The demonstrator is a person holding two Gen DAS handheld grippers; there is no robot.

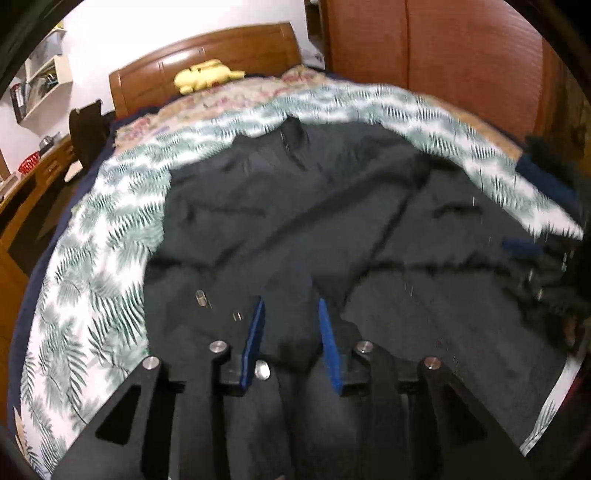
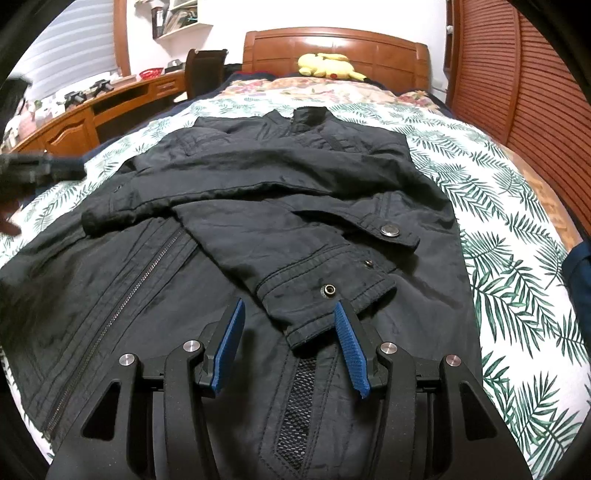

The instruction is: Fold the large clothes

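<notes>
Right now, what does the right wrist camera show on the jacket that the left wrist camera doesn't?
Only the right wrist view shows the sleeves folded across the jacket, a cuff with snaps, the zipper, and the open right gripper. Only the left wrist view, which is blurred, shows the open left gripper close over dark fabric. Both show the leaf-print sheet, yellow plush toy and headboard.

Wooden headboard (image 2: pixel 336 46) at 12 o'clock with yellow plush (image 2: pixel 328 65), leaf-print bedspread (image 2: pixel 517 236) over bed, wooden table (image 2: pixel 74 118) at 10, slatted wardrobe (image 2: pixel 517 74) at 2, white wall shelf (image 2: pixel 181 18) at 11.
</notes>
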